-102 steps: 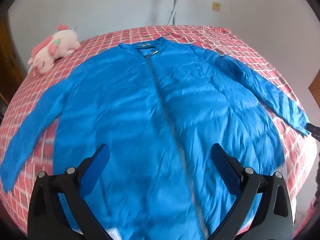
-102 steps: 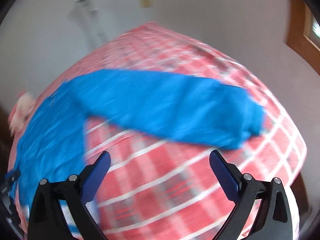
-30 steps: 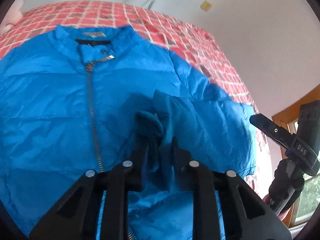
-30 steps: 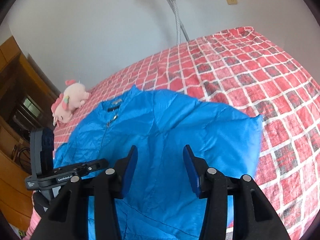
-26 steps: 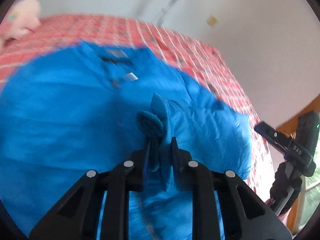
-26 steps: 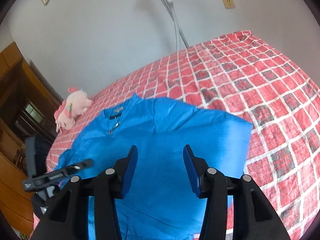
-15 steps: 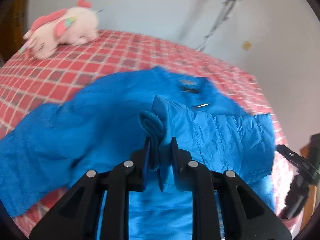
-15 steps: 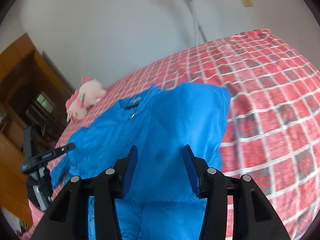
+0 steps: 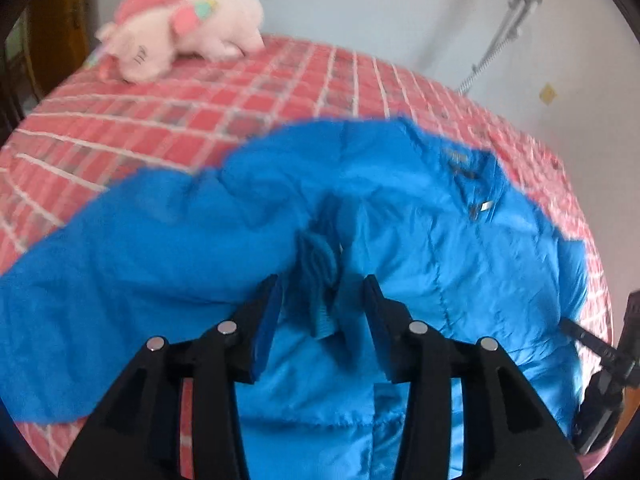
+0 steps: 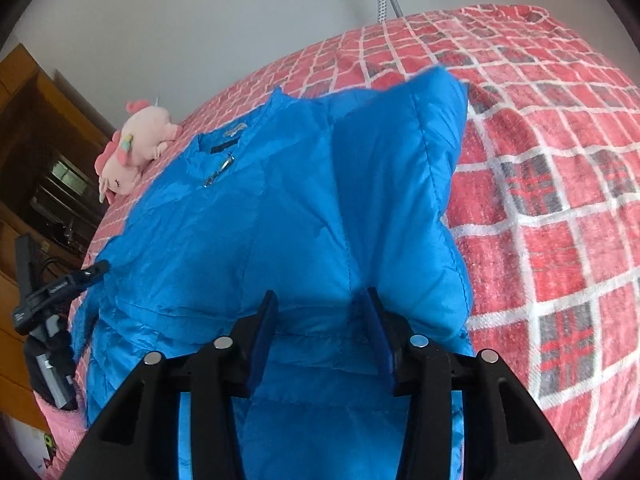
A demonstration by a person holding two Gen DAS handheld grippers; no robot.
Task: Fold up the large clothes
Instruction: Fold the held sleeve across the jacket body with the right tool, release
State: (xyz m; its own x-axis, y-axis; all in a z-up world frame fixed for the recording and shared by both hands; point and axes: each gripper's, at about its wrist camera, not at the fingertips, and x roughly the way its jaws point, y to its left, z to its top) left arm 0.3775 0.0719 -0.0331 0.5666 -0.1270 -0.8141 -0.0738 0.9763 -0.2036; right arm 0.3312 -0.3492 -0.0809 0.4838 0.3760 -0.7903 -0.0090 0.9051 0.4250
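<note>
A large blue quilted jacket (image 9: 420, 216) lies front up on a red checked bed (image 9: 200, 108). Its right sleeve is folded across the chest, and the knit cuff (image 9: 318, 276) rests between the parted fingers of my left gripper (image 9: 322, 292), which is open. In the right wrist view the jacket (image 10: 280, 216) shows a folded right side. My right gripper (image 10: 320, 308) hovers over its lower part, jaws partly open with nothing between them. The left gripper (image 10: 52, 292) also shows at the left edge of that view.
A pink plush toy (image 9: 184, 44) lies at the head of the bed, also in the right wrist view (image 10: 132, 148). A wooden cabinet (image 10: 36, 128) stands left of the bed. A metal stand (image 9: 504, 28) leans by the white wall.
My left gripper carried the sleeve cuff leftward across the jacket, then opened and let it go. My right gripper stayed partly open and shifted closer over the folded side.
</note>
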